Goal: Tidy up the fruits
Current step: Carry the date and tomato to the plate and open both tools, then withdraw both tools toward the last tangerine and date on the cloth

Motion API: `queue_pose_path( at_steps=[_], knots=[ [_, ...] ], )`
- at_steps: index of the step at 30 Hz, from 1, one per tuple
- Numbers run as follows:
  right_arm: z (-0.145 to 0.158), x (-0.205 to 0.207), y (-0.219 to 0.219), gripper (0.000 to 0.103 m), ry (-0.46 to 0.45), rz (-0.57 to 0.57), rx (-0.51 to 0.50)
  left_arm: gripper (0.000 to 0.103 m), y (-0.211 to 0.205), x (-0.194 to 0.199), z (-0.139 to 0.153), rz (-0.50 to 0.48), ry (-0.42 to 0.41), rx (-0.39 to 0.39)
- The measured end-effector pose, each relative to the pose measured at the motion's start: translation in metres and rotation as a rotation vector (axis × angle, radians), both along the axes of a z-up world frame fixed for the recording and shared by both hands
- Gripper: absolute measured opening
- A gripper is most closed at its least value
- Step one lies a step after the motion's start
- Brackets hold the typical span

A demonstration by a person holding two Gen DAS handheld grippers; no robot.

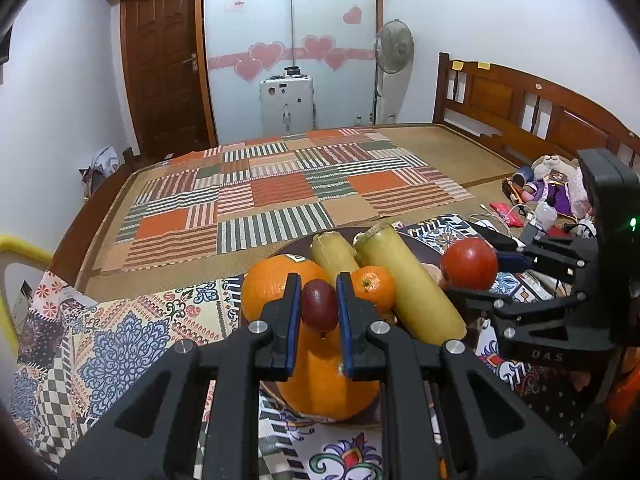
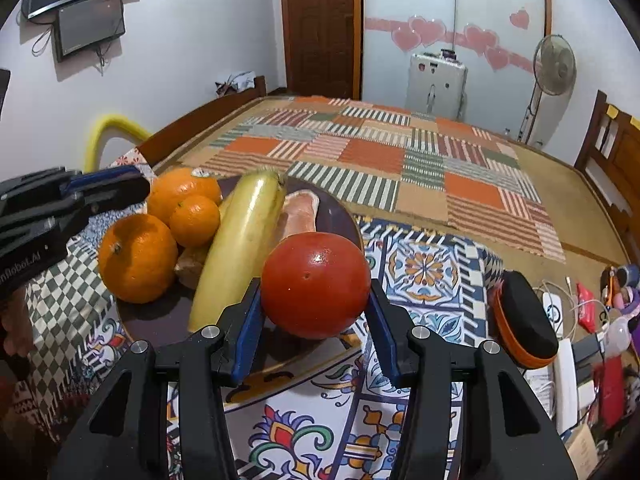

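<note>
A dark round plate [image 2: 344, 212] on a patterned cloth holds two large oranges [image 2: 138, 258], a small mandarin [image 2: 195, 220], yellow-green bananas [image 2: 240, 240] and a pale peach-coloured piece [image 2: 300, 210]. My left gripper [image 1: 318, 304] is shut on a dark red grape [image 1: 319, 309] just above an orange [image 1: 326, 376] and the plate. My right gripper [image 2: 316, 308] is shut on a red tomato [image 2: 316, 284] over the plate's near right rim. It shows in the left wrist view [image 1: 470, 276] too, holding the tomato [image 1: 469, 263] beside the bananas [image 1: 408, 284].
The plate rests on a patterned cloth [image 2: 432, 264] on a bed with a striped patchwork mat [image 2: 380, 152]. A black and orange case [image 2: 524, 320], cables, packets and a soft toy [image 1: 554, 184] lie to the right. A wooden headboard [image 1: 532, 108] stands at the far right.
</note>
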State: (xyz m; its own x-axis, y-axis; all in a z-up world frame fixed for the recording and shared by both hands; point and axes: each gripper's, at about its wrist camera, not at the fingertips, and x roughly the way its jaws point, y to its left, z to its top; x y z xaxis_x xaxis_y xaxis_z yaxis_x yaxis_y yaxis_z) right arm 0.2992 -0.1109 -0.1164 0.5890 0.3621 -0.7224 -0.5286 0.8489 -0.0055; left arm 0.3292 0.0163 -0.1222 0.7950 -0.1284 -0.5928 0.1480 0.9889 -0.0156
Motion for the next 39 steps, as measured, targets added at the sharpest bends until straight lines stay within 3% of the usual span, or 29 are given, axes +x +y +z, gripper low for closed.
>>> queue_pose_path(
  at_steps=[11,20,28,33,39],
  knots=[
    [0.001,-0.008,0.004,0.047,-0.024,0.033,-0.054,0.017,-0.003,0.012,-0.006,-0.002,0.021,-0.004],
    [0.006,-0.021,-0.002,0.048,-0.027,0.054,-0.036,0.017,-0.003,0.012,-0.010,-0.011,0.038,-0.006],
    [0.018,-0.028,-0.002,0.048,-0.052,0.054,-0.010,0.033,-0.002,0.003,-0.007,-0.012,0.045,-0.016],
    [0.026,-0.033,-0.003,0.048,-0.071,0.050,0.003,0.034,-0.001,-0.012,0.003,-0.020,0.026,-0.021],
    [0.038,-0.039,-0.011,0.048,-0.120,-0.011,0.002,0.047,0.004,-0.036,0.019,-0.007,-0.012,-0.023]
  ],
)
